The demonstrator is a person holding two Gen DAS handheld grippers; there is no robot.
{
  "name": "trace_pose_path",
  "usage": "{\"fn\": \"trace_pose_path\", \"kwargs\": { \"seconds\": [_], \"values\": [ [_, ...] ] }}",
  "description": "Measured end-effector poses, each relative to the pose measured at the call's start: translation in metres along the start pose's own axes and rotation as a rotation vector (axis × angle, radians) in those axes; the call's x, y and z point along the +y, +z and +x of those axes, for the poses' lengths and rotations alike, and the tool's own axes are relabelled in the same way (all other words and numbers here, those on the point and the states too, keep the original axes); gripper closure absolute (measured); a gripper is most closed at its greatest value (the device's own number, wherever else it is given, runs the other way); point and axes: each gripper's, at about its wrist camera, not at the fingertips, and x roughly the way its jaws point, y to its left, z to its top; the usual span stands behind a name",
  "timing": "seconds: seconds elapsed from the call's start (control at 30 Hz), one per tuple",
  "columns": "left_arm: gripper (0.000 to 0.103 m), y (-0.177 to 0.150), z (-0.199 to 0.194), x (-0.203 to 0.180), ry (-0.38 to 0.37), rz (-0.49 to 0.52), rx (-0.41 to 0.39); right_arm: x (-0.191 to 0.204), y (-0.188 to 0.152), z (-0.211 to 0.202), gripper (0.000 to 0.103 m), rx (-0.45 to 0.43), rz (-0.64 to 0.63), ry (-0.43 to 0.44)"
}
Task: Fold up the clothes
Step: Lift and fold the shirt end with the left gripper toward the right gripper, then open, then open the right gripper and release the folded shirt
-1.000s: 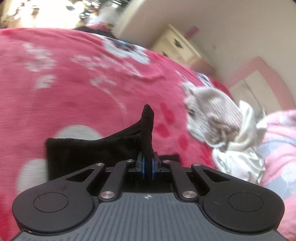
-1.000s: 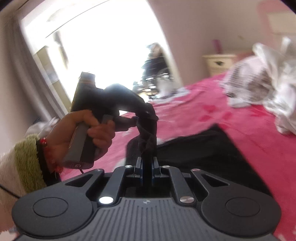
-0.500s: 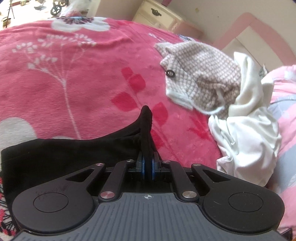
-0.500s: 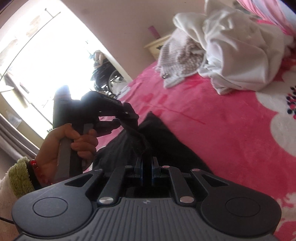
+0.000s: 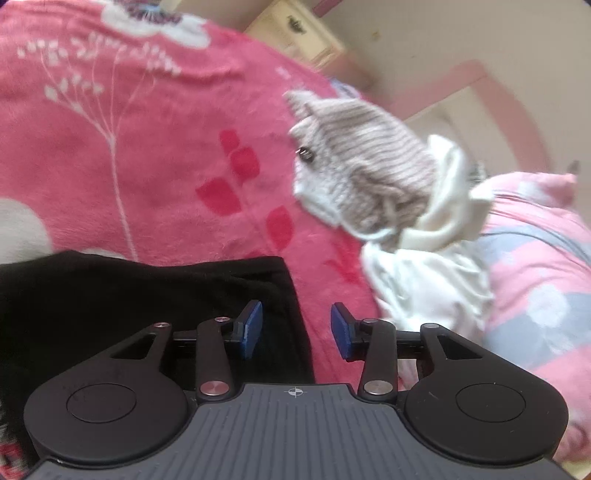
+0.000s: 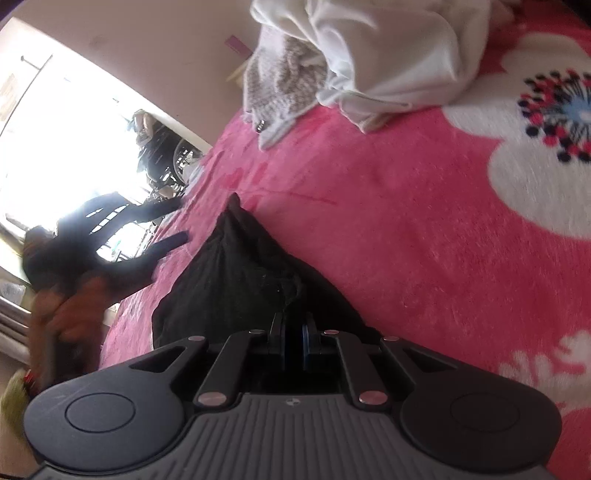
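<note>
Released since the previous frame: black garment (image 5: 147, 306), formerly pinched upright in the left tool (image 5: 295, 328), now lying flat on the pink bedspread (image 5: 140, 155). Left tool: blue pads (image 5: 251, 328) spread wide, nothing between them, the left pad over the garment's right edge, the right pad over bare bedspread; contact with the cloth cannot be told. Right tool (image 6: 293, 341): pads pressed together, pinching a bunched fold of the black garment (image 6: 236, 280), which rises in wrinkles to the grip and tapers away to a corner on the bedspread (image 6: 424, 240). Left tool as seen from the right wrist (image 6: 173, 242): blurred dark shape just beside the garment, over the bedspread, held in a hand (image 6: 70, 314). Other clothes, well apart from the garment: knitted beige piece (image 5: 369, 173) with a button, touching a crumpled white piece (image 5: 424, 273); both heaped near a pink-and-grey pillow (image 5: 535, 280). Cream dresser (image 5: 299, 33) beyond the bed, against the wall.
</note>
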Motion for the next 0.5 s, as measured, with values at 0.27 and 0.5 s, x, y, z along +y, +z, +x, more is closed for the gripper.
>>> {"fn": "trace_pose_path", "kwargs": {
  "seconds": [0.27,0.5],
  "values": [
    [0.057,-0.050,-0.100,0.020,0.003,0.196,0.093,-0.014,0.003,0.004,0.094,0.033,0.123,0.037],
    [0.057,-0.137,-0.105,0.046,0.134,0.245,0.209,-0.008,0.006,0.000,0.094,0.018,0.120,0.050]
  ]
}}
